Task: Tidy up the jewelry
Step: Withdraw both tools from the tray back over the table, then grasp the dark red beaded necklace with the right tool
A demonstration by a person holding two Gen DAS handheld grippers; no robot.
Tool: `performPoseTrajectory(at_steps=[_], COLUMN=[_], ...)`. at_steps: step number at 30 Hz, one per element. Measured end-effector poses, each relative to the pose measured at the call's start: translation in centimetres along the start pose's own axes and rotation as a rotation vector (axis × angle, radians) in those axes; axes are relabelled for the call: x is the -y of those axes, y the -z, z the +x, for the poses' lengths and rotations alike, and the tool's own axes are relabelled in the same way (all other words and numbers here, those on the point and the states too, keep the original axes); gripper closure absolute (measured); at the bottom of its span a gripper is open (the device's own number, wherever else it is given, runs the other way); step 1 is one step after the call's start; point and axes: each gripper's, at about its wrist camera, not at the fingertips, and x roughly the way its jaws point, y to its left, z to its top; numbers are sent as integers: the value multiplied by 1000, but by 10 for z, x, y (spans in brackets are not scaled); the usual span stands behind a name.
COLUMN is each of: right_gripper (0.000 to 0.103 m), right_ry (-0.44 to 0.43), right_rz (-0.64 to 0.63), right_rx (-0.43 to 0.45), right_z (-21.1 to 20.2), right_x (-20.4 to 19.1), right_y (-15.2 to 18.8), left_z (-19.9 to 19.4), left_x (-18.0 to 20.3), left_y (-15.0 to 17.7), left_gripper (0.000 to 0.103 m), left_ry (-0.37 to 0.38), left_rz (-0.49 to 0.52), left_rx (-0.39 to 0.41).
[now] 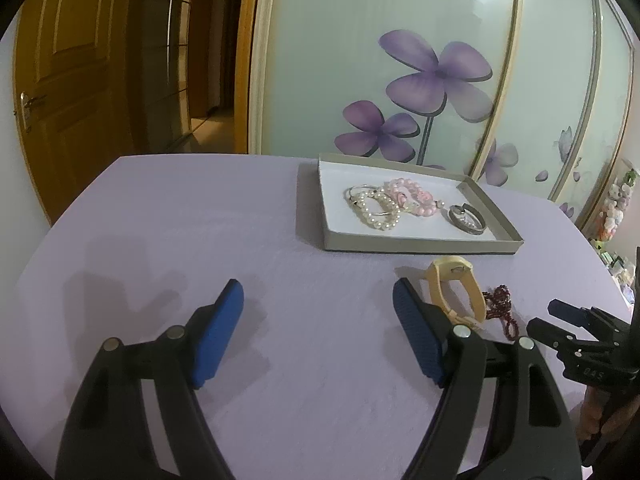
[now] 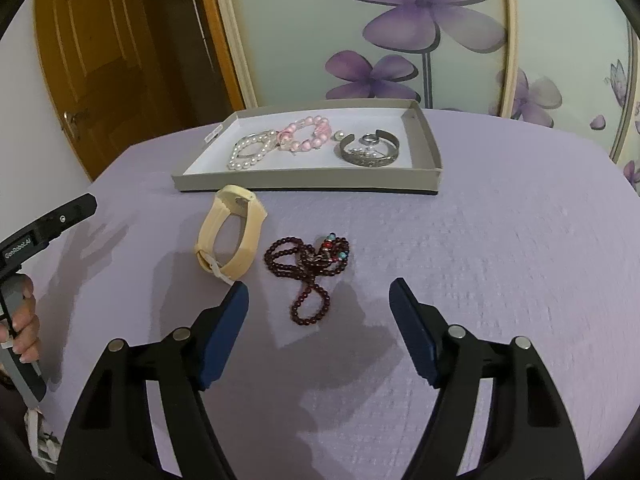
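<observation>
A shallow grey tray on the lilac tablecloth holds a pearl bracelet, a pink bead bracelet, and a silver bangle with a ring. A cream wristband and a dark red bead necklace lie on the cloth in front of the tray. My right gripper is open and empty, just above the near loop of the necklace. My left gripper is open and empty over bare cloth, left of the wristband.
The round table's edge curves close on all sides. A frosted sliding door with purple flowers stands behind the table, a wooden door to the left. The right gripper shows at the right edge of the left wrist view.
</observation>
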Motion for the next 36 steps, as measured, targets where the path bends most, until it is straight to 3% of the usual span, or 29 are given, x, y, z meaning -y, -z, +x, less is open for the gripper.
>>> performPoseTrajectory(at_steps=[7, 21, 32, 33, 35, 36], right_gripper=[29, 31, 41, 43, 61, 78], right_ry=[3, 99, 114, 111, 105, 97], right_rz=[-8, -70, -69, -70, -76, -77], right_rx=[-19, -116, -115, -113, -106, -107], right_z=[8, 45, 60, 60, 59, 58], right_x=[-5, -15, -18, -18, -19, -19], right_y=[0, -7, -23, -24, -24, -24], left_z=[0, 3, 7, 7, 7, 7], left_x=[-5, -10, -10, -10, -11, -10], left_y=[0, 0, 1, 1, 2, 2], left_gripper=[26, 26, 26, 26, 26, 26], left_ry=[-8, -12, -13, -13, -12, -12], left_rz=[-7, -19, -22, -21, -21, -22], left_rx=[-3, -15, -21, -21, -24, -26])
